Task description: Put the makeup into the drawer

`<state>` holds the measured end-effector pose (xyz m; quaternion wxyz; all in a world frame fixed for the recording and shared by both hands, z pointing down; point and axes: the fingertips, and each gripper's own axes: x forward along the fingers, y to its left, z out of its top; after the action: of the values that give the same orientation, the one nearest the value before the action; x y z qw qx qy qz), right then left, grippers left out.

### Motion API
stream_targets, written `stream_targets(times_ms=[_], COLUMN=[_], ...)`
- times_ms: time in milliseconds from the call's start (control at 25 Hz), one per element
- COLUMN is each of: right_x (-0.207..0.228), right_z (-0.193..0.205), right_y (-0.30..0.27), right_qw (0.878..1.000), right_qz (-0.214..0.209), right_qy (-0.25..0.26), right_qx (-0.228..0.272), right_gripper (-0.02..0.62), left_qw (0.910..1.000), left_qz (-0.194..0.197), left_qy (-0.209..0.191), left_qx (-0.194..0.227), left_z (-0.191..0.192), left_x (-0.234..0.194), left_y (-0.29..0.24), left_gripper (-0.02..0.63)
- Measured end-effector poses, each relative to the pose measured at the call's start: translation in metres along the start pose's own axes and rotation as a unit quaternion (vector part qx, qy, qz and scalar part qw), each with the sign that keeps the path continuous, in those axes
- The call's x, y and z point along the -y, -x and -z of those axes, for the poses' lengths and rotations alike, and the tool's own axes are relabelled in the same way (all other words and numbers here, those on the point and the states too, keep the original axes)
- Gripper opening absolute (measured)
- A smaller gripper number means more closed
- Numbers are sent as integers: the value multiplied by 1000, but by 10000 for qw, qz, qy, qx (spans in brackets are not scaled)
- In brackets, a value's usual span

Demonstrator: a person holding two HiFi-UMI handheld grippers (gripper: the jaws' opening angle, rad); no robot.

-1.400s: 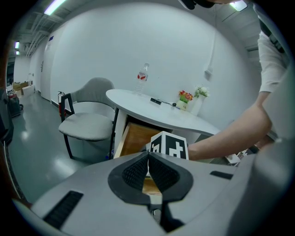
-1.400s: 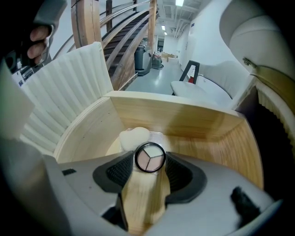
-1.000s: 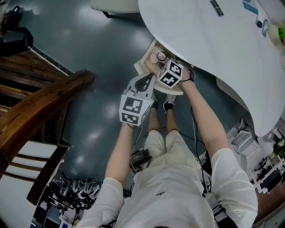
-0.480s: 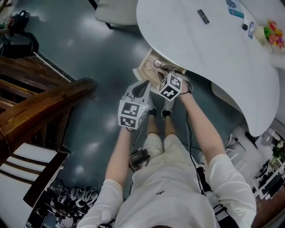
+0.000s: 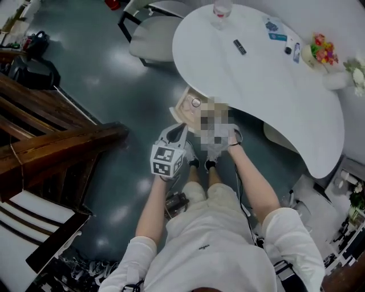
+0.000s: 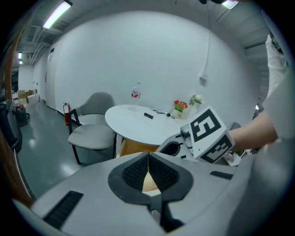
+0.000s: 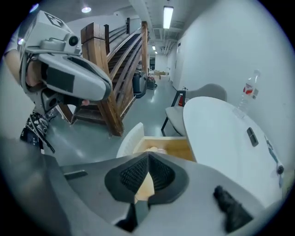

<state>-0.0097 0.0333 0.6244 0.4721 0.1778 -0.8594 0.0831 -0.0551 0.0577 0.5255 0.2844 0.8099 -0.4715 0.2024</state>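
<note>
The wooden drawer [image 5: 187, 106] stands pulled out from under the white table [image 5: 256, 80]; a small round makeup item [image 5: 196, 102] lies in it. In the right gripper view the drawer [image 7: 171, 146] shows a pale item inside. My left gripper [image 5: 178, 131] hangs shut and empty just in front of the drawer. My right gripper [image 7: 148, 155] is above the drawer's near end, behind a mosaic patch in the head view. Its jaws have just been closing and now meet with nothing between them. More small makeup items [image 5: 240, 47] lie on the tabletop.
A grey chair [image 5: 151, 43] stands at the table's far left. A wooden staircase [image 5: 51, 148] fills the left side. On the table are a bottle [image 5: 222, 8] and a flower pot [image 5: 321, 52]. The person's legs and shoes [image 5: 199, 164] are below the grippers.
Both grippers have risen away from the drawer, the right one more. The right jaws have gone from open to shut. The head view now takes in more of the tabletop.
</note>
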Motion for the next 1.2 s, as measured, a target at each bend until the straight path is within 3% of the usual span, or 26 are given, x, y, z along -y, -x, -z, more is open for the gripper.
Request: stream_targets(times_ms=[560, 960, 1200], right_x=[-16, -18, -29], right_z=[-39, -52, -36], right_y=[124, 190, 196], right_qw=[9944, 9776, 9768], right_qz=[234, 565, 539], right_qy=[-565, -1104, -1313], right_qx=[862, 1700, 1603], right_gripper=[14, 14, 14], left_qw=[9993, 9978, 9973], left_qz=[59, 198, 335], left_qy=[-48, -272, -346], left_qx=[356, 563, 547], left_z=[-43, -59, -60], left_x=[39, 65, 75], left_y=[58, 82, 82], left_gripper=[12, 11, 11])
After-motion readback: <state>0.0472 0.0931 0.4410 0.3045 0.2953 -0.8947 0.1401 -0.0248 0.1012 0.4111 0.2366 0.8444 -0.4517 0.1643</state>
